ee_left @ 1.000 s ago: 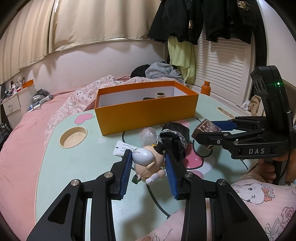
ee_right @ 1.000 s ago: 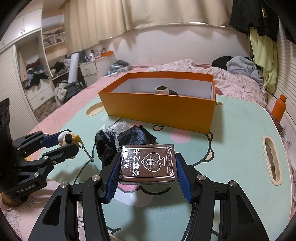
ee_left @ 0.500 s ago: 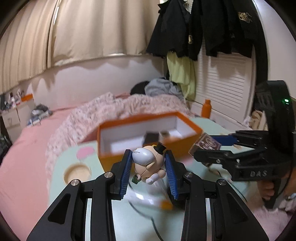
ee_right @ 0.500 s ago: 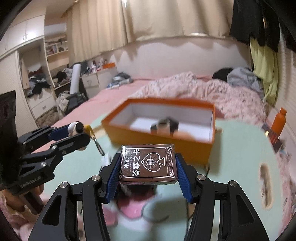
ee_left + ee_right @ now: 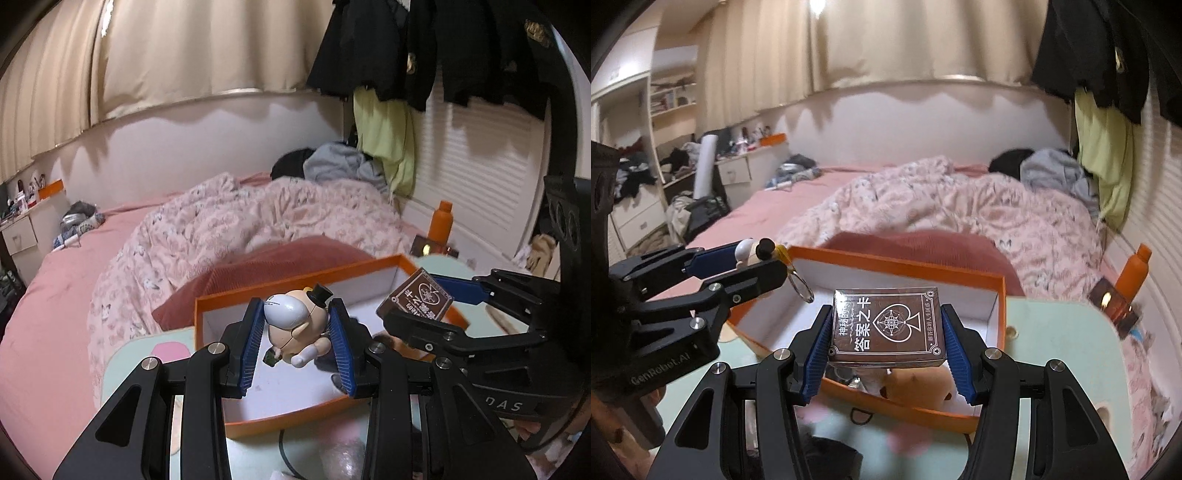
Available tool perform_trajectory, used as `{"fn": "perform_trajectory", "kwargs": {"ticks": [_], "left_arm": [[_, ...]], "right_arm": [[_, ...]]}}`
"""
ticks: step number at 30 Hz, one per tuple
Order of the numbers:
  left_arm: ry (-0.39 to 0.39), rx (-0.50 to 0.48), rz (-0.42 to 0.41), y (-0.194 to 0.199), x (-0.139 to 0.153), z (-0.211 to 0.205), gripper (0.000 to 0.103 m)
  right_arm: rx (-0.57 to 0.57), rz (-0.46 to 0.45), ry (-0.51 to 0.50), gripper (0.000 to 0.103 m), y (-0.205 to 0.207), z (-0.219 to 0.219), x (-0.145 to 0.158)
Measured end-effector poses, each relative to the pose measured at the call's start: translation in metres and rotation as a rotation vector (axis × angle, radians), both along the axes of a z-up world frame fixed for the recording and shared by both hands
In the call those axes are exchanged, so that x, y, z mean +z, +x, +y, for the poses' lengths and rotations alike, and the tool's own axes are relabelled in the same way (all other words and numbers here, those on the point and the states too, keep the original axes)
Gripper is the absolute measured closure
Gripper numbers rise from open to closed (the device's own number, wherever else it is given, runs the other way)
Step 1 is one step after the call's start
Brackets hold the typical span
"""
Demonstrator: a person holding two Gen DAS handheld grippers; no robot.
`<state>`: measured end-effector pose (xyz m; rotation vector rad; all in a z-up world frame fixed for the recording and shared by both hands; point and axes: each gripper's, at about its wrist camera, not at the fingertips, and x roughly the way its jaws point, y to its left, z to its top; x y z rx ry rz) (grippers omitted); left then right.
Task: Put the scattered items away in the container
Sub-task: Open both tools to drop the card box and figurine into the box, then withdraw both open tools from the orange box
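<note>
We hold both loads above the open orange box (image 5: 295,422) so each can drop inside. The left gripper (image 5: 297,341) is clamped on the figurine keychain (image 5: 295,325); the right gripper (image 5: 888,349) is clamped on the card deck (image 5: 886,326), its long sides squeezed between the blue pads (image 5: 816,350) for a level release.

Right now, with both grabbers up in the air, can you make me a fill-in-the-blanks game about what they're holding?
1. The left gripper is shut on a small toy figure wearing a tiny black ____.
2. The right gripper is shut on a brown ____ box with a spade design.
3. Both items hang over the open cardboard box, which is coloured ____ outside.

Missing words: hat; card; orange
</note>
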<state>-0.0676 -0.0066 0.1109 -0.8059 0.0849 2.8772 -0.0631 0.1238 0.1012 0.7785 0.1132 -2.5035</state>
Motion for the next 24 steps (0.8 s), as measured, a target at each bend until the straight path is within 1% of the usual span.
{"fn": "perform_trajectory", "kwargs": {"ticks": [4, 7, 8, 9, 10, 11, 13, 15, 20, 24], "left_arm": [[0.017, 0.02, -0.033, -0.008, -0.013, -0.002, 0.066], [0.007, 0.028, -0.047, -0.009, -0.018, -0.001, 0.064], [-0.005, 0.039, -0.047, -0.009, -0.019, -0.001, 0.059], [-0.017, 0.051, -0.038, -0.008, -0.018, 0.0, 0.047], [-0.026, 0.062, -0.021, -0.006, -0.017, 0.0, 0.041], [-0.028, 0.07, 0.0, -0.003, -0.015, -0.002, 0.034], [-0.012, 0.072, 0.028, 0.003, -0.012, -0.005, 0.034], [0.006, 0.073, 0.032, 0.006, -0.008, -0.008, 0.034], [0.026, 0.064, 0.011, 0.016, -0.004, -0.012, 0.034], [0.043, 0.034, 0.001, 0.042, -0.002, -0.011, 0.034]], "right_arm": [[-0.015, -0.035, -0.004, 0.046, -0.008, 0.003, -0.009], [-0.018, -0.037, 0.002, 0.046, -0.01, 0.003, -0.01], [-0.021, -0.038, 0.001, 0.042, -0.01, 0.004, -0.01], [-0.025, -0.035, -0.001, 0.039, -0.011, 0.005, -0.011], [-0.031, -0.028, -0.006, 0.031, -0.01, 0.006, -0.01], [-0.036, -0.02, -0.013, 0.028, -0.008, 0.008, -0.01], [-0.039, -0.015, -0.024, 0.027, -0.004, 0.01, -0.009], [-0.035, -0.014, -0.023, 0.027, -0.001, 0.01, -0.009], [-0.022, 0.004, -0.035, 0.027, 0.012, 0.015, -0.004], [0.007, 0.016, -0.039, 0.027, 0.037, 0.023, 0.006]]}}
